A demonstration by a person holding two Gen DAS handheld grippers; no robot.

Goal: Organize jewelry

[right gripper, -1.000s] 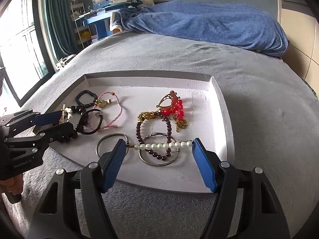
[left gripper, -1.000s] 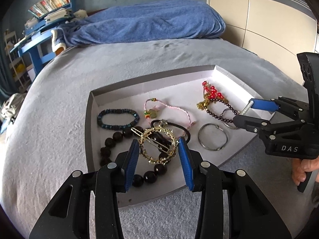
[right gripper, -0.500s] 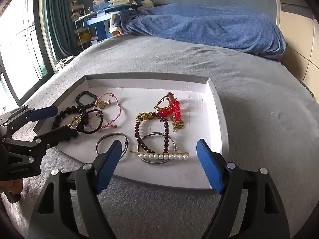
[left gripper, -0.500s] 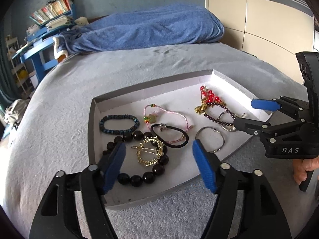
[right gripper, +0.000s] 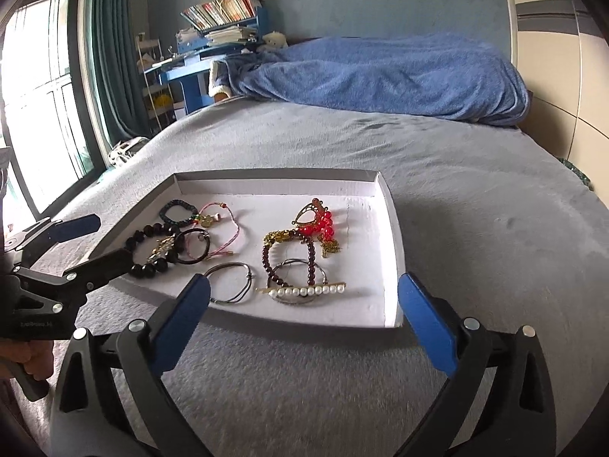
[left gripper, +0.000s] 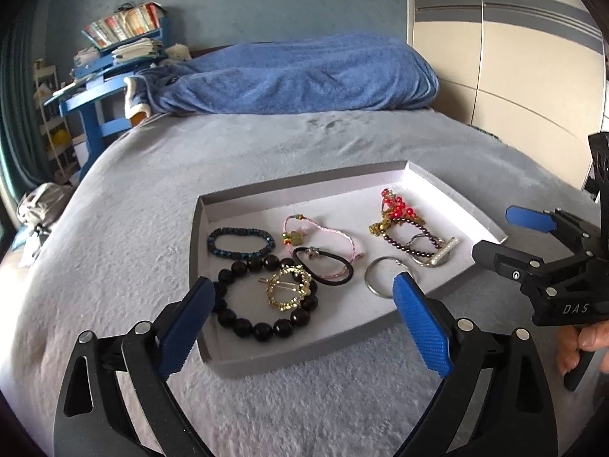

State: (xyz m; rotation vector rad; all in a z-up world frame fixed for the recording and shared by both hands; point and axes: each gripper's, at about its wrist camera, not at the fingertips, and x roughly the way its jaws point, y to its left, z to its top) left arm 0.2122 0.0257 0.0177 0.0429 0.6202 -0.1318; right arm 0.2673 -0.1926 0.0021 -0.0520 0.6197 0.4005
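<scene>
A shallow white tray [left gripper: 426, 186] [right gripper: 392, 236] lies on the grey bed. It holds a gold round hair clip [left gripper: 290, 292] on a black bead bracelet [left gripper: 243, 325], a pearl bar clip [right gripper: 304, 290] [left gripper: 443, 254], a silver ring [left gripper: 378, 278] [right gripper: 230, 282], a dark blue bracelet [left gripper: 239, 243], a pink cord bracelet [left gripper: 323, 230], a black hair tie [left gripper: 323, 270] and red bead jewelry [right gripper: 319, 224]. My left gripper [left gripper: 304, 321] [right gripper: 85, 240] is open and empty before the tray's near edge. My right gripper [right gripper: 304, 318] [left gripper: 510, 234] is open and empty at the tray's near right side.
A blue blanket [left gripper: 297, 72] lies heaped at the head of the bed. A blue desk with books [left gripper: 114, 61] stands at the far left, a window with curtains [right gripper: 57, 87] on the left, and a beige wardrobe [left gripper: 514, 57] on the right.
Both grippers opened and drew back from the tray. The left let go of the gold hair clip onto the black bracelet; the right let go of the pearl clip in the tray.
</scene>
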